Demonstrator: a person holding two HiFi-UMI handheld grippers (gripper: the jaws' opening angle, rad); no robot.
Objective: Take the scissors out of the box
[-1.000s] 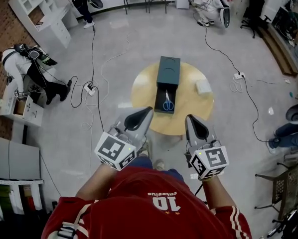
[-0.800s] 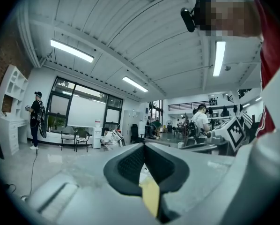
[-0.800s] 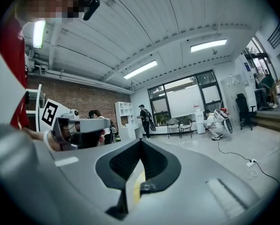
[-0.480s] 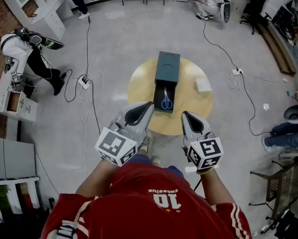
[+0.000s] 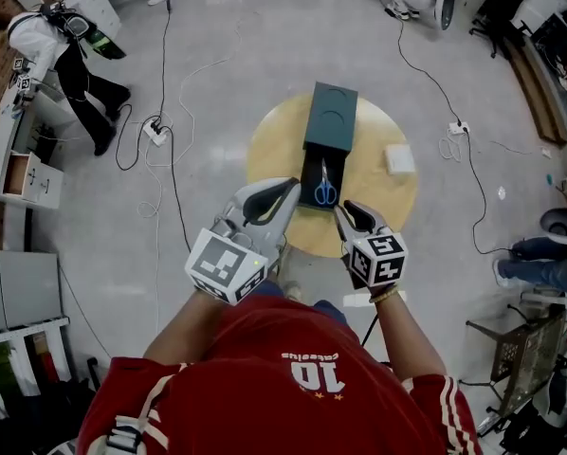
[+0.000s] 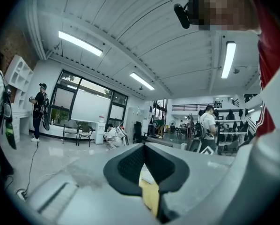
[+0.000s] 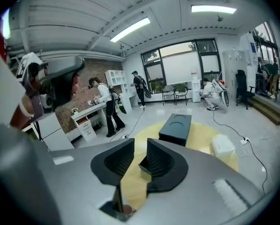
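Right gripper (image 5: 341,209), jaws opening and empty, has sunk nearer the scissors (image 5: 324,186) in the box (image 5: 329,114); left gripper (image 5: 291,188), clenched, has also neared it over the desk (image 5: 272,152).

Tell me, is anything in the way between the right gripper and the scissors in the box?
Nothing visible blocks it. The scissors lie uncovered in the open part of the dark box. The right gripper is just short of that open end, jaws opening with nothing between them. Only the box's low end wall lies between.
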